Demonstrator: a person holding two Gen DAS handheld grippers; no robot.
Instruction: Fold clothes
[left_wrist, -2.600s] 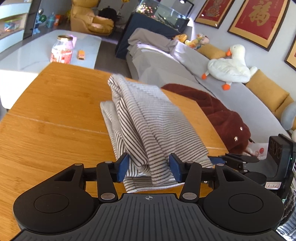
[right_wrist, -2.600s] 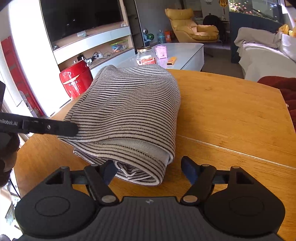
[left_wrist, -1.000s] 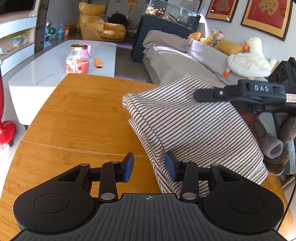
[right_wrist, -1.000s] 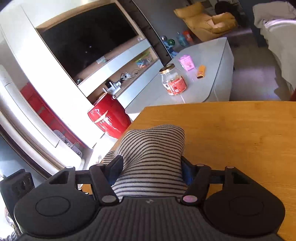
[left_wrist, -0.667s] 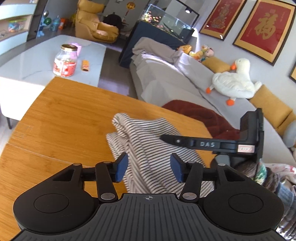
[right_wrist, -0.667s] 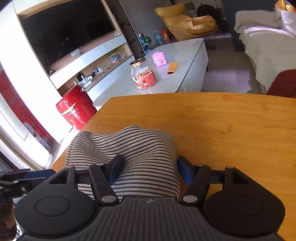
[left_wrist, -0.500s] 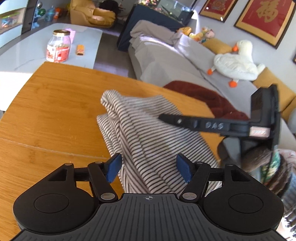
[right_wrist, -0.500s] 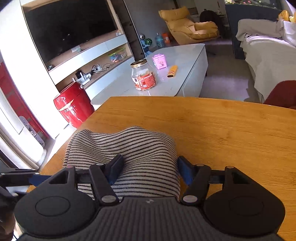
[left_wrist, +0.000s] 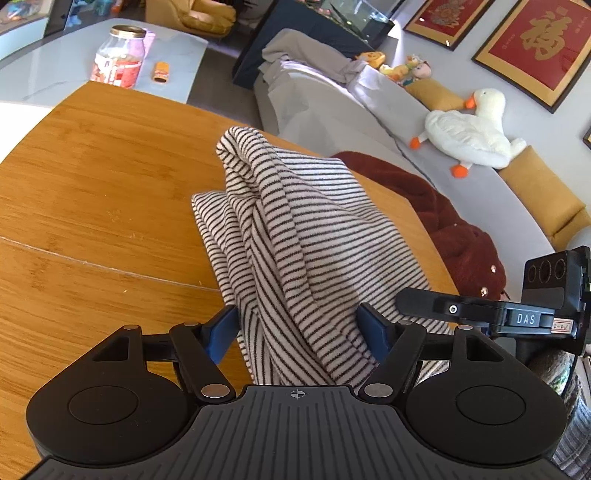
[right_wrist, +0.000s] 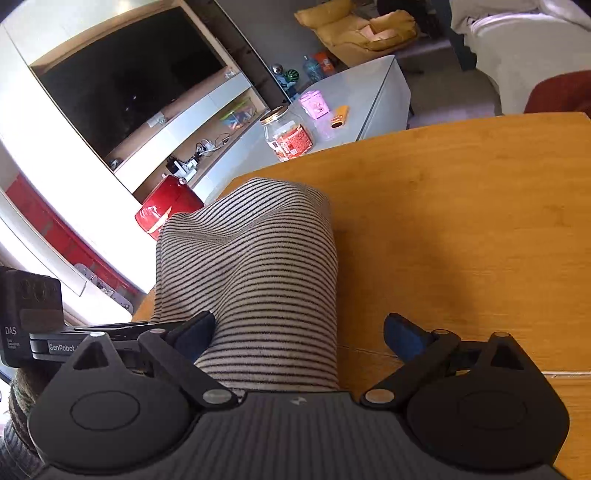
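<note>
A folded black-and-white striped garment (left_wrist: 295, 236) lies on the wooden table (left_wrist: 92, 177). My left gripper (left_wrist: 297, 326) is open, its blue pads on either side of the garment's near end. My right gripper (right_wrist: 299, 334) is also open, and the same garment (right_wrist: 251, 258) lies between its fingers, closer to the left one. The right gripper's body shows at the right edge of the left wrist view (left_wrist: 491, 314). The left gripper's body shows at the left edge of the right wrist view (right_wrist: 44, 325).
A dark red garment (left_wrist: 443, 221) lies over the table's far right edge beside a grey sofa (left_wrist: 369, 110) with a plush duck (left_wrist: 469, 129). A white coffee table (right_wrist: 362, 96) with a jar (right_wrist: 286, 134) stands beyond. A red appliance (right_wrist: 166, 210) stands by the TV cabinet.
Both grippers have opened wider around the striped garment. The garment, lifted and carried a second ago, now rests slack on the table. The right gripper has dropped lower at the right.
</note>
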